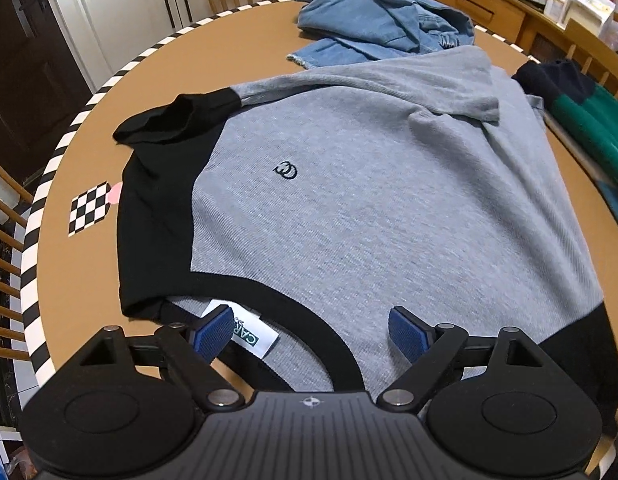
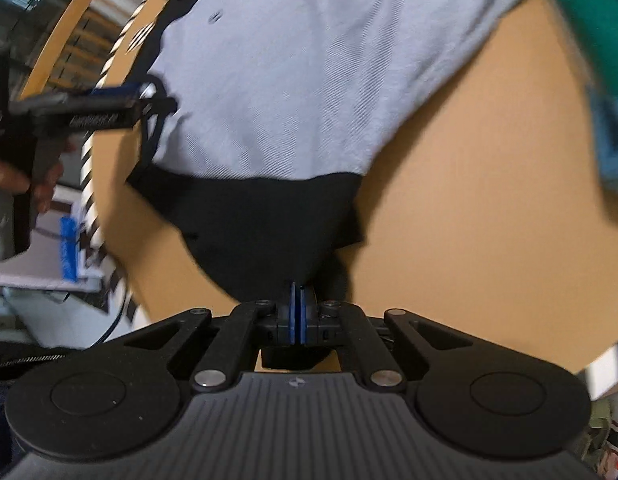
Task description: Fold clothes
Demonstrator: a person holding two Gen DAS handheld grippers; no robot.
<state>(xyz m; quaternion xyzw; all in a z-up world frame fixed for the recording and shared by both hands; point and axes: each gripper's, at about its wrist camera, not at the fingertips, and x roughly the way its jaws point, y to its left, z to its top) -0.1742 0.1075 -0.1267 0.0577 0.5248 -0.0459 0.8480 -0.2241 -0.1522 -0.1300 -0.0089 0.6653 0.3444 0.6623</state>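
Left gripper (image 1: pixel 311 334) jaws spread wide above the black collar of the grey T-shirt (image 1: pixel 349 200), nothing pinched. Right gripper (image 2: pixel 297 308) clamped, apparently on the shirt's black sleeve (image 2: pixel 265 232); view blurred.

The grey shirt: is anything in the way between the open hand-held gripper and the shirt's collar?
Nothing visible. The left hand-held gripper hangs open right over the black collar of the grey shirt, with only air between. The jeans and green clothes lie farther off.
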